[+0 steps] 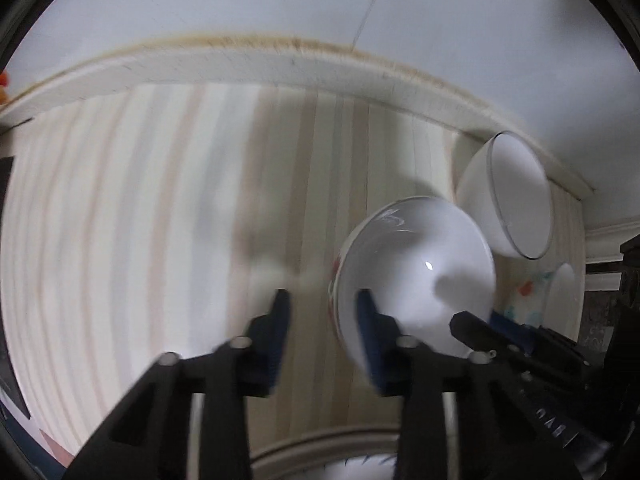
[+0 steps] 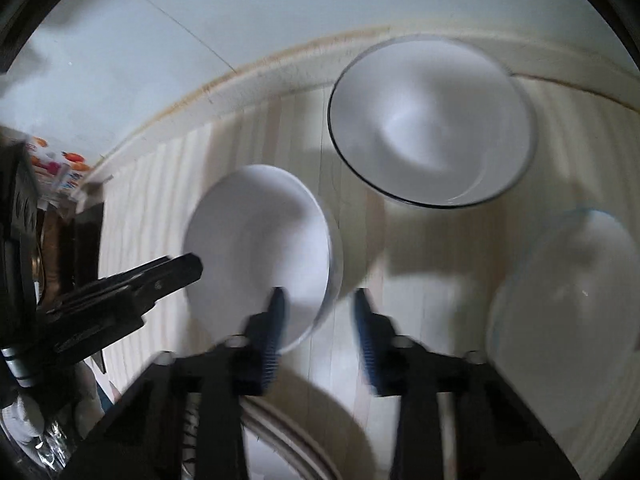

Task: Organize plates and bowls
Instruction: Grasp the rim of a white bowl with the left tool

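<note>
Dark-rimmed bowl point(image 2: 432, 120) whole in right view only.

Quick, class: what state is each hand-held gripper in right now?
Left hand-held gripper: open, astride the bowl rim.
Right hand-held gripper: open, astride that bowl's rim.

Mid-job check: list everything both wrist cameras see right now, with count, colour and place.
Table: one, pale striped surface, under everything.
Ledge: one, cream, along the white wall at the back.
Patterned bowl: one, white with red and blue marks outside, centre.
Dark-rimmed bowl: one, white, at the back by the ledge.
Blue-rimmed dish: one, white, far right; whether it is a bowl or a plate is unclear.
Plate: one, pale rim, near edge, mostly cut off.
Left gripper: black with blue pads, open, straddling the patterned bowl's rim.
Right gripper: same colours, open, straddling the opposite rim.
</note>
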`<state>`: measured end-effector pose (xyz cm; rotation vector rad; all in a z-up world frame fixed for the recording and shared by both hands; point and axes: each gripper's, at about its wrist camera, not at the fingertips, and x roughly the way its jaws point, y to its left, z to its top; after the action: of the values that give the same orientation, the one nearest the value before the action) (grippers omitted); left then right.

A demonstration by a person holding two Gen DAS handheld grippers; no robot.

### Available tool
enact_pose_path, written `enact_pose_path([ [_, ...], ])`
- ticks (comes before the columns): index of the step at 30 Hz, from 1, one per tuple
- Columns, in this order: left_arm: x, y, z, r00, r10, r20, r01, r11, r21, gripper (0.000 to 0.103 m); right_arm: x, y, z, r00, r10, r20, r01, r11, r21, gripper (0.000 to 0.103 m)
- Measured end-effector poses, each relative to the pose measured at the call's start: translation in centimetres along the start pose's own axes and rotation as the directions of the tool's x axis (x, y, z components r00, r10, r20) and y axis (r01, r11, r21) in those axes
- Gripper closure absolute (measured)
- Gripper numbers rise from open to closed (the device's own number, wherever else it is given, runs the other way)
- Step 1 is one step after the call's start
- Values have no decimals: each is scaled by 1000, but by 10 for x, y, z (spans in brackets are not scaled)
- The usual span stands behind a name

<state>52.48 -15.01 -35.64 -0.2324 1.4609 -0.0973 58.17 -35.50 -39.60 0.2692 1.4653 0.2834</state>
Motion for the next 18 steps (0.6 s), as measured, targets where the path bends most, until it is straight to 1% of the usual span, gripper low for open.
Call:
enact_pose_path([
  [1,5,-1,1,1000,-11,-6,11,1000,1,88,6,1,1,1000,-10,-13,10,1000,-7,82],
  [2,9,-4,1,1000,-19,-11,19,1000,9,90,12,1,3,1000,-26,-16,26,1000,-13,82],
  [5,7,-13,-3,1000,22,8,-23,999,45,90,15,8,2,999,-41,1,41,999,-35,83],
  [7,1,-18,-9,1000,22,20,-23,998,52,90,15,10,-2,999,-47,5,48,998,-47,84],
  [9,-10,-24,-15,999,20,39,-22,998,64,90,9,11,-7,999,-34,8,34,998,-51,84],
  [11,-24,-33,-23,998,21,58,-26,996,89,90,-4,11,-14,1000,-20,22,21,998,-53,84],
  [13,-41,-46,-38,997,20,72,-28,993,117,90,-20,10,-23,999,-8,38,10,999,-53,84],
  [16,-61,-64,-68,997,-14,74,3,989,145,90,-53,5,-47,998,-10,63,14,998,-63,84],
  [18,-70,-80,-89,997,-41,67,29,985,168,90,-74,-1,-70,997,-21,73,26,998,-62,84],
])
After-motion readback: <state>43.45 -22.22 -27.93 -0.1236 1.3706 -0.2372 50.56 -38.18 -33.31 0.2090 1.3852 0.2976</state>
